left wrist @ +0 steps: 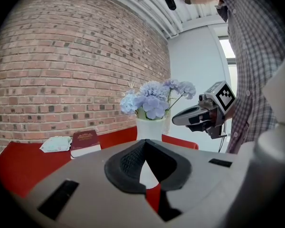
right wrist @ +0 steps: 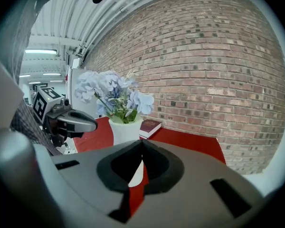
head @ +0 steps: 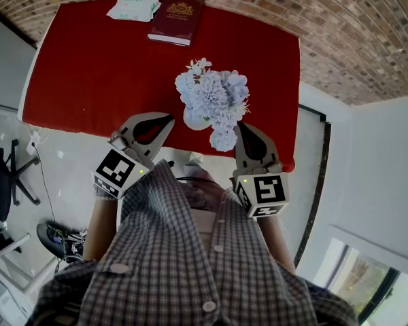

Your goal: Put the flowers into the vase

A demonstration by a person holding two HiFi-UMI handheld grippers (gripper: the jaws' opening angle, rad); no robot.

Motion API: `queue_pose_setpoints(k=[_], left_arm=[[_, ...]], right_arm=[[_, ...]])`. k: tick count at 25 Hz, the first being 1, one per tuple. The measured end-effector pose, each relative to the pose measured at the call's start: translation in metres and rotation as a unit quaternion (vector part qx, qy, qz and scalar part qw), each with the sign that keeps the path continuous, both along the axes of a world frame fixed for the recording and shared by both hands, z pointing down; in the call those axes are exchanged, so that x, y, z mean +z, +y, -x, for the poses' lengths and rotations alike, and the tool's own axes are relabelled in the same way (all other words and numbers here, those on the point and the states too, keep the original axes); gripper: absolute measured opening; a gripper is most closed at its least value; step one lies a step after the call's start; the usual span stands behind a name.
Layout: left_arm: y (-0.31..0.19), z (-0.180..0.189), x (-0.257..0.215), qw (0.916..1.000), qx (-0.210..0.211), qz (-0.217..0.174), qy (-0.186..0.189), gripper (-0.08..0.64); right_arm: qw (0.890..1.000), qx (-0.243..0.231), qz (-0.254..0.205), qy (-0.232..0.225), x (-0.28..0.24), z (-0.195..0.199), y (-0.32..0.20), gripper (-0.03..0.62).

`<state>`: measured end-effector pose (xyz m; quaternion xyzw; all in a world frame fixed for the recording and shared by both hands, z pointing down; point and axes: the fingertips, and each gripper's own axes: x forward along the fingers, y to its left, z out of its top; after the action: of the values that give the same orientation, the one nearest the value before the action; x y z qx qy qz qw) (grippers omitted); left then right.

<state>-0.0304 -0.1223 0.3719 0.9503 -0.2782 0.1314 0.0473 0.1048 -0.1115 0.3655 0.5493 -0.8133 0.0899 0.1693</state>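
Note:
A white vase [head: 194, 119] stands near the front edge of the red table [head: 88, 73], and pale blue and lavender flowers [head: 214, 97] sit in it. My left gripper [head: 168, 119] is shut and empty just left of the vase, at the table's front edge. On the vase's right my right gripper [head: 240, 125] is shut and empty too, close under a drooping bloom. The left gripper view shows the vase [left wrist: 149, 128], the flowers [left wrist: 154, 100] and the right gripper [left wrist: 192, 115] beyond my closed jaws. In the right gripper view are the vase [right wrist: 125, 132], the flowers [right wrist: 113, 95] and the left gripper [right wrist: 78, 121].
A dark red book [head: 177, 17] and a pale tissue packet [head: 132, 7] lie at the table's far edge, against a brick wall [head: 313, 26]. A black chair [head: 3, 175] and cables are on the floor to the left. The person's checked shirt [head: 190, 263] fills the foreground.

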Motion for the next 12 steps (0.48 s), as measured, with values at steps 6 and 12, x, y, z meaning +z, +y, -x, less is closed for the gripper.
queue_pose_setpoints(k=[6,12], left_arm=[[0.0009,-0.0012,0.0033,1.0000,0.003,-0.001,-0.006,0.008],[0.0004,-0.0014,0.0020,1.0000,0.003,0.000,-0.003,0.008]], right_arm=[[1.000,-0.009,0.000,0.013,0.0033,0.0028,0.0011,0.006],[1.000,-0.014,0.009,0.013,0.0058,0.0038,0.0029,0.006]])
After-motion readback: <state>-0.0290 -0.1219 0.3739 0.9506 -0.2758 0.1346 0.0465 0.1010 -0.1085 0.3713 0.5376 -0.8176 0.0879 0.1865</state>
